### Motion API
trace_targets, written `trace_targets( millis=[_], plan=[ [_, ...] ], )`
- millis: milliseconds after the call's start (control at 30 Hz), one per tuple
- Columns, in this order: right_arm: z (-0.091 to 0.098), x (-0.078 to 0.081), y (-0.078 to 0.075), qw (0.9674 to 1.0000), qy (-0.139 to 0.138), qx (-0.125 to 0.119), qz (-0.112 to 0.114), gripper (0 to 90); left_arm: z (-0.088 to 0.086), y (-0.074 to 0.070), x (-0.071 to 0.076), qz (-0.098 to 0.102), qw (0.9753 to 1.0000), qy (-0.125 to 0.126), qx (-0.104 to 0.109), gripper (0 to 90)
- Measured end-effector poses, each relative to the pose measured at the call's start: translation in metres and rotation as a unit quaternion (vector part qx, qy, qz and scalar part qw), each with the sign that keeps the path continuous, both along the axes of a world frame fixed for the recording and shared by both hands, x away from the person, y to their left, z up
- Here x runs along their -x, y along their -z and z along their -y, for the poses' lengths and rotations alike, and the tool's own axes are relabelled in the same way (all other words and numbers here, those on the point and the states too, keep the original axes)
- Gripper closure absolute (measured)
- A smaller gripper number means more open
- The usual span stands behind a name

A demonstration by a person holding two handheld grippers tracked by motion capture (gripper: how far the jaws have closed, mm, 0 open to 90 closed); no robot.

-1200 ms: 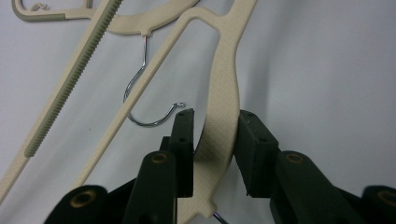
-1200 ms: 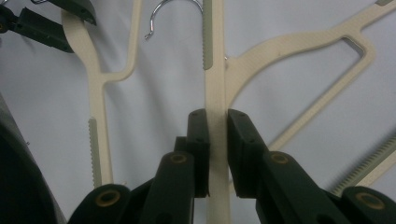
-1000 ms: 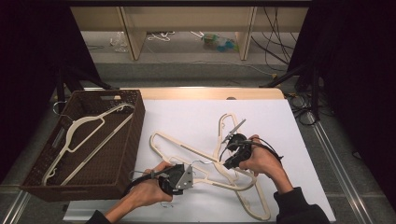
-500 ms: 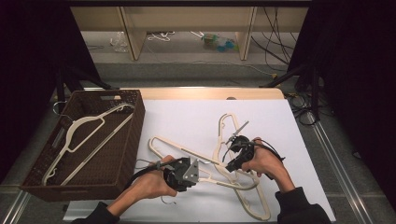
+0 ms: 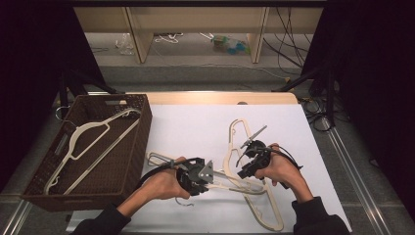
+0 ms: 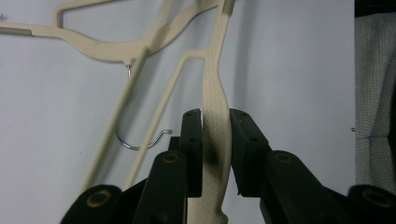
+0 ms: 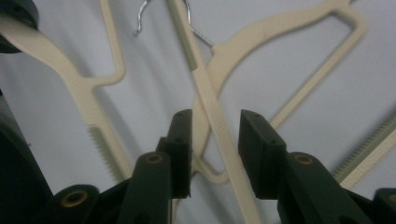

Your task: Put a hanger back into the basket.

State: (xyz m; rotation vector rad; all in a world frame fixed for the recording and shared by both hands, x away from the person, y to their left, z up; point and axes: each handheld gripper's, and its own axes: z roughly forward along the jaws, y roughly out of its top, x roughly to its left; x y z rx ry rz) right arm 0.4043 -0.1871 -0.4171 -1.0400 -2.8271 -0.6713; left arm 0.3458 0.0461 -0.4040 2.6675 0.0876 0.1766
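White tabletop (image 5: pixel 195 127): left gripper (image 6: pixel 215 140) clamped on one cream hanger's arm (image 6: pixel 214 93), jaws just closing; right gripper (image 7: pixel 215 140) jaws just opening, apart around the crossed hanger's bar (image 7: pixel 219 130), not pinching.

No legible text, label, brand or number anywhere — not on hangers, basket or table.

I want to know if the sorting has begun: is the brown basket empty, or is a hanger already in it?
Not empty. In the high view one cream hanger lies inside the brown basket; the others are on the white table.
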Motion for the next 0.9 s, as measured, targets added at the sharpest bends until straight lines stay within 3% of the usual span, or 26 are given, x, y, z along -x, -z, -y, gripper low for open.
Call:
trace_targets(
  millis=[233,400,700,767,900],
  plan=[
    [0.004,0.015,-0.023,0.9990,-0.011,-0.020,0.040,60.4,0.003,-0.010,-0.009,-0.014,0.9998,0.002,-0.013,77.3],
    [0.002,0.034,-0.031,0.9971,-0.040,-0.030,0.058,58.2,0.006,-0.016,-0.015,-0.046,0.9987,-0.020,0.007,77.5],
    [-0.018,0.054,-0.027,0.9922,-0.090,-0.016,0.085,56.2,0.009,-0.026,-0.024,-0.078,0.9964,-0.027,0.016,77.8],
    [-0.026,0.056,-0.024,0.9902,-0.102,0.000,0.096,57.6,0.010,-0.027,-0.024,-0.081,0.9962,-0.029,0.013,77.9],
    [-0.029,0.057,-0.021,0.9879,-0.117,0.006,0.101,63.1,0.012,-0.028,-0.024,-0.090,0.9953,-0.032,0.017,78.2]
  ],
)
